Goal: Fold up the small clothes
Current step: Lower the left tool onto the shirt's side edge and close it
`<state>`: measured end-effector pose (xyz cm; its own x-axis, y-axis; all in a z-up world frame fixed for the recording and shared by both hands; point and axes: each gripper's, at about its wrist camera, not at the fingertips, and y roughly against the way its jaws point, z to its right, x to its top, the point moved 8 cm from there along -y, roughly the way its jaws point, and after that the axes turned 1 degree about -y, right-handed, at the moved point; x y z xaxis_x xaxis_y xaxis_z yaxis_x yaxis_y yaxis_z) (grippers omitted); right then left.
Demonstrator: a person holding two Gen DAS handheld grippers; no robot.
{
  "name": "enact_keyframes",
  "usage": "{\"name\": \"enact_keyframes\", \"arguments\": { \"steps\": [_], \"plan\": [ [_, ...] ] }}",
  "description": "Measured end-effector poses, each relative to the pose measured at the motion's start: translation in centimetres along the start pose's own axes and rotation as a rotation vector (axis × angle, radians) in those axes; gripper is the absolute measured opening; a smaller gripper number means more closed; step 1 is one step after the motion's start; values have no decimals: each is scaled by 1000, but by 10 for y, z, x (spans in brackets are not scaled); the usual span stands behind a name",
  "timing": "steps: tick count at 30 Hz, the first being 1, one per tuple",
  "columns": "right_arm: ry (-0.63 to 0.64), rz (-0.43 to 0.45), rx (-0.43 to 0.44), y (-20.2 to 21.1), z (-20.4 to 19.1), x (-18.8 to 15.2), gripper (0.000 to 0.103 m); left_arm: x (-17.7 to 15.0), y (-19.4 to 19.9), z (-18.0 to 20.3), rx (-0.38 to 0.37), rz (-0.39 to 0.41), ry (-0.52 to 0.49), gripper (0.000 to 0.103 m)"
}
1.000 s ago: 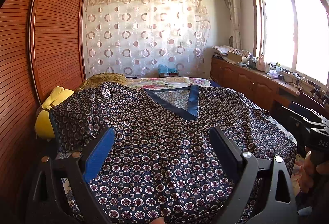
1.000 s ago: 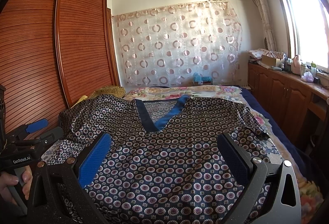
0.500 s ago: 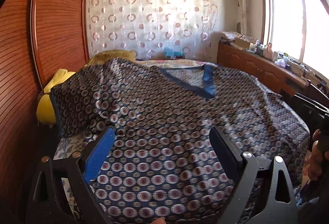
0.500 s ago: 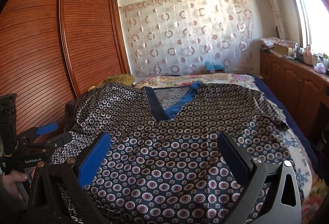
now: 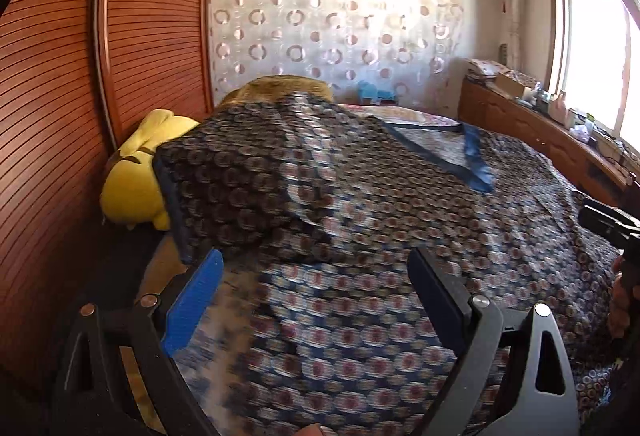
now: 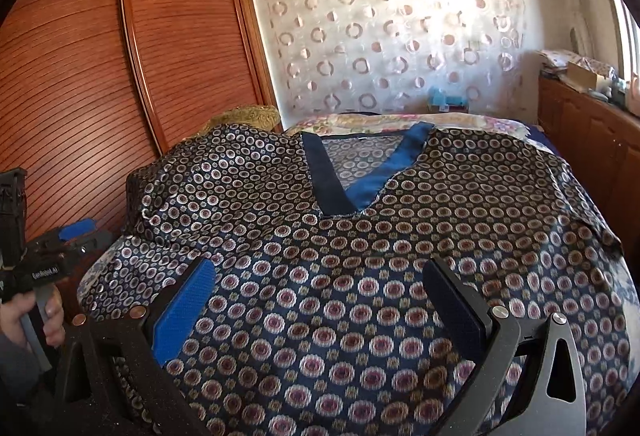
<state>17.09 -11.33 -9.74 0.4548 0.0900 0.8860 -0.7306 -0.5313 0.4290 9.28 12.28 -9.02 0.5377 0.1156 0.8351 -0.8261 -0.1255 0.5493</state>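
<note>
A dark navy top (image 5: 360,220) with a ring-and-flower print lies spread flat on the bed, its blue V-neck trim (image 5: 472,163) toward the far end. In the right wrist view the same top (image 6: 400,244) fills the foreground, with the V-neck (image 6: 360,183) straight ahead. My left gripper (image 5: 316,280) is open, low over the top's near left part, close to the left sleeve (image 5: 224,187). My right gripper (image 6: 320,292) is open above the lower middle of the top. Neither holds cloth. The near hem is hidden below both gripper frames.
Slatted wooden wardrobe doors (image 6: 120,95) run along the left of the bed. A yellow plush toy (image 5: 136,171) and a brown cushion (image 5: 280,87) lie at the bed's left. A wooden cabinet (image 5: 540,131) with clutter stands under the window on the right. A floral sheet (image 6: 400,121) shows beyond the top.
Both grippers have dropped lower and closer over the top. The left wrist view has swung left toward the sleeve and is motion-blurred. Both stay open.
</note>
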Motion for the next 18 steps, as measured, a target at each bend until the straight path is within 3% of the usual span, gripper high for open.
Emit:
{"name": "enact_keyframes", "arguments": {
  "steps": [5,13,18],
  "plan": [
    [32,-15,-7,-18,-5,17,103,13,-10,-43,27,-18,13,94],
    [74,-75,-5,-37,-15,16,103,30,-43,-107,55,-51,52,90],
    [80,-104,-12,-46,-13,12,103,22,-83,-127,-8,-139,103,89]
  ]
}}
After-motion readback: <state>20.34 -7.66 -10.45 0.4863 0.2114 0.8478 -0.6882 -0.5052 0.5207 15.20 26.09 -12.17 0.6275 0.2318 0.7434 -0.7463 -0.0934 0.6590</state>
